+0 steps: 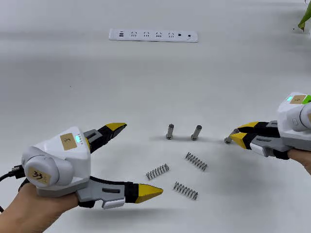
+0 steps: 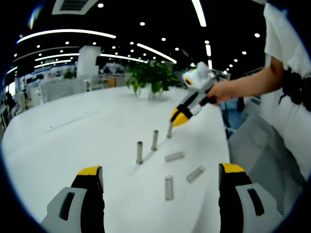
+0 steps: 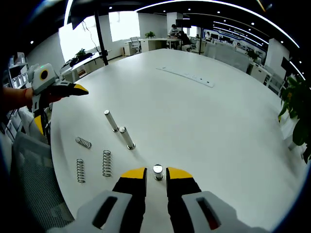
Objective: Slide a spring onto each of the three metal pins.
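Two metal pins [image 1: 169, 131] [image 1: 196, 132] stand upright on the white table [image 1: 73, 87]. A third pin [image 1: 228, 139] is clamped at the tips of my right gripper [image 1: 238, 136]; in the right gripper view its round top [image 3: 158, 170] sits between the yellow jaws of that gripper [image 3: 156, 175]. Three springs [image 1: 158, 171] [image 1: 196, 161] [image 1: 185, 191] lie flat in front of the pins. My left gripper [image 1: 138, 158] hovers at the lower left, open wide and holding nothing, just left of the springs [image 2: 168, 187].
A white power strip [image 1: 153, 35] lies at the far side of the table. Green plant leaves [image 1: 306, 17] show at the top right corner. A person's hand [image 2: 228, 90] holds the right gripper in the left gripper view.
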`<action>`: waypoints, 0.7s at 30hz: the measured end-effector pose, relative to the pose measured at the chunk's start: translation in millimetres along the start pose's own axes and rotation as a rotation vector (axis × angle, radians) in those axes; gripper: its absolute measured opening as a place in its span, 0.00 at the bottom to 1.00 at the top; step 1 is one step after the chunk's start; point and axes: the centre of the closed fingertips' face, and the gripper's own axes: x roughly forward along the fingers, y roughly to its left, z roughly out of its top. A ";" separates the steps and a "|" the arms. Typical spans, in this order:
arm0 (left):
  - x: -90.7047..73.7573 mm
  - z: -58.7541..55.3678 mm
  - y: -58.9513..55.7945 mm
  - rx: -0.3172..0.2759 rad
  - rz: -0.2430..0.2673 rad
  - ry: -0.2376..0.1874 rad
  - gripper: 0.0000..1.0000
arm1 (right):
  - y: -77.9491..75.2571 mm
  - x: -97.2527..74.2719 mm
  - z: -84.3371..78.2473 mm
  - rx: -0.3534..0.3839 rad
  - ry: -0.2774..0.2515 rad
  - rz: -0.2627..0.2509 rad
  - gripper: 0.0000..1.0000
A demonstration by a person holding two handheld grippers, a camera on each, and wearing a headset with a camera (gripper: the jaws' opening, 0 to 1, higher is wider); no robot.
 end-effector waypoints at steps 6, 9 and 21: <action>0.4 0.9 -1.6 0.003 -0.003 0.001 1.00 | -0.3 -2.7 0.5 0.000 -0.008 0.001 0.20; 0.5 2.0 -2.5 0.007 -0.004 0.000 0.99 | -0.2 -4.5 0.7 -0.005 -0.012 0.005 0.22; 0.8 5.8 -8.9 0.021 -0.011 0.002 0.99 | 2.1 -21.2 -0.2 -0.007 -0.048 0.035 0.33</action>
